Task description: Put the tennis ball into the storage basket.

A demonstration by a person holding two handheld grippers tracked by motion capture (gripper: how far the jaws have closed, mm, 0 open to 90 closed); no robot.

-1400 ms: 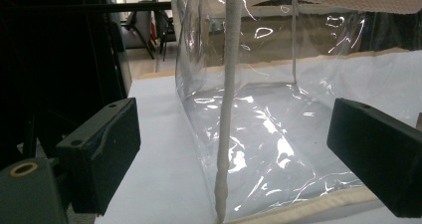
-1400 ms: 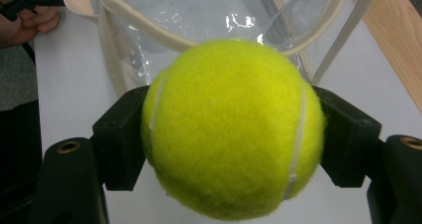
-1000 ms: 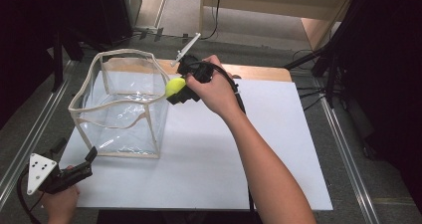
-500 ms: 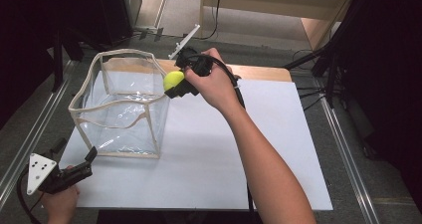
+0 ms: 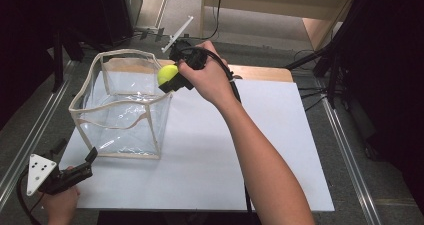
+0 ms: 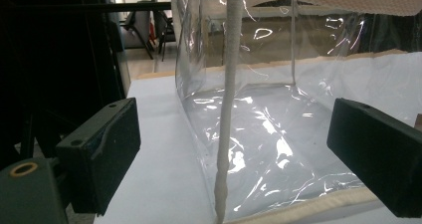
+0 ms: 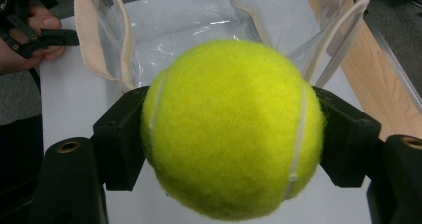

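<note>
tennis ball (image 5: 167, 74) sat clamped between the two black jaws of the right gripper (image 5: 170, 80), held in the air just over the near right corner of the clear bag (image 5: 122, 112), at its cream-trimmed rim. compared with a second before, the right hand (image 5: 207, 77) had lifted a little and carried the ball up from beside the bag's wall to rim height, while the jaws kept the same closed hold on it. the left gripper (image 5: 75, 167) had not shifted: it rested at the near left edge of the table (image 5: 280, 150), jaws spread wide with nothing between them, pointing at the bag's near left corner. the bag itself stood open-topped in the same spot on the white sheet. the high view gave the layout, with the forearm reaching in from the bottom and the two grippers well apart. the right gripper view showed what the high view could not: the ball (image 7: 231, 129) pressed by a pad on each side, its white seam curving down both flanks, with the bag's mouth (image 7: 199, 25) directly beyond it and the other hand (image 7: 35, 35) far off past the bag. the left gripper view showed the bag's corner seam (image 6: 226, 114) rising upright between the open jaws, just ahead of them and untouched, with the crinkled clear floor (image 6: 268, 144) of the bag lying bare behind it.
</note>
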